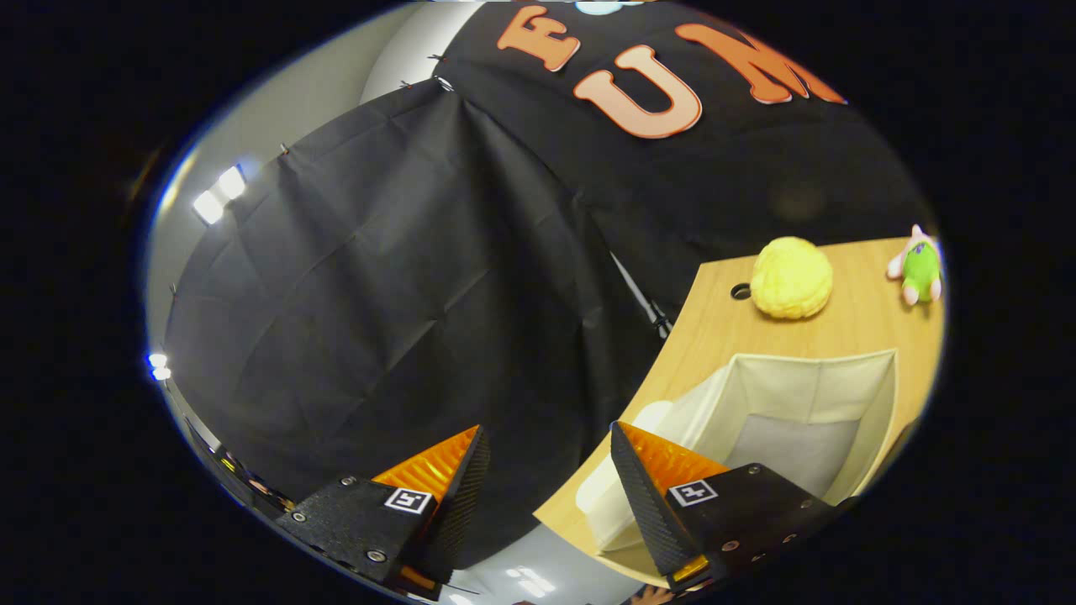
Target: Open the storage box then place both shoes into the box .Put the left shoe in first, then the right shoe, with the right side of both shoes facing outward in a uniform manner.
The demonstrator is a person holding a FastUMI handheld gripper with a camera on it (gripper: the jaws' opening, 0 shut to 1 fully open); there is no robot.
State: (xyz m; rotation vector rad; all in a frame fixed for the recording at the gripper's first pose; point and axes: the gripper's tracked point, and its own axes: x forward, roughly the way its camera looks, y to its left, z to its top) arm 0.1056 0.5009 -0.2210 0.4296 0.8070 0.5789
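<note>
My gripper (546, 441) is open, its two fingers spread wide with nothing between them, held tilted off the table's left edge. A cream fabric storage box (790, 420) stands open on the wooden table (714, 328), just beyond and beside the right finger (647, 487). I can see the box's pale inner walls and its grey bottom, with no shoe visible inside the part that shows. A whitish rounded shape (607, 504) lies against the box's near side, partly hidden behind the right finger; I cannot tell what it is.
A yellow knobbly plush ball (792, 277) sits on the table beyond the box, next to a small round hole (741, 291) in the tabletop. A green and pink soft toy (920, 269) lies farther right. Black cloth wall hangs behind the table's left edge.
</note>
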